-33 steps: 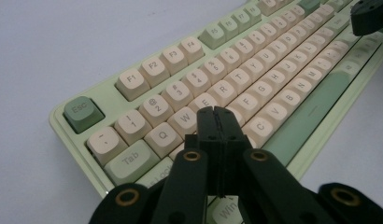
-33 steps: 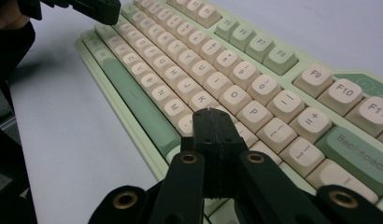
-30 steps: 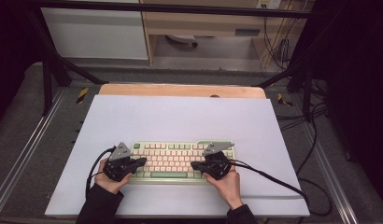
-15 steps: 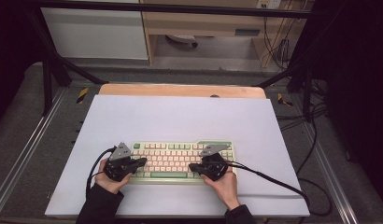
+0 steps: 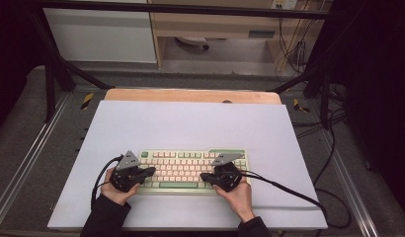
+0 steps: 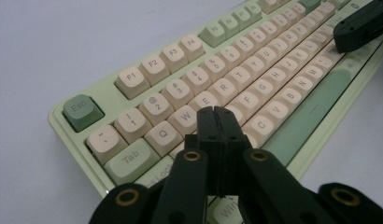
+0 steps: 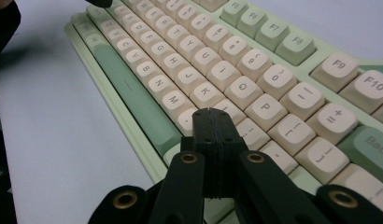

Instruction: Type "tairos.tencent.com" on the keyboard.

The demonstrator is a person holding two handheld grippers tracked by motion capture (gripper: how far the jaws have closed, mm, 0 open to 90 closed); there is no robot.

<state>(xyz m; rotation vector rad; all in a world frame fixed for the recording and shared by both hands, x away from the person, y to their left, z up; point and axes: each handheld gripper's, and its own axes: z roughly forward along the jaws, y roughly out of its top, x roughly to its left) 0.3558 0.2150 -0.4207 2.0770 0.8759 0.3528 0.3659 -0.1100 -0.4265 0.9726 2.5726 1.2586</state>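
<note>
A pale green keyboard (image 5: 190, 165) with cream and green keys lies on the white mat near the front edge. My left gripper (image 5: 150, 171) hovers over its left end, jaws shut with nothing between them; in the left gripper view its tips (image 6: 215, 112) sit above the keyboard (image 6: 255, 79) near the S and D keys. My right gripper (image 5: 204, 176) is over the right half, also shut and empty; in the right gripper view the tips (image 7: 210, 113) are above the keyboard (image 7: 217, 70) near the L key. Whether either tip touches a key I cannot tell.
The white mat (image 5: 200, 123) covers a wooden table (image 5: 190, 95). Black cables (image 5: 289, 190) trail off each gripper across the mat. Metal rails run along both sides, and shelving stands beyond the far edge.
</note>
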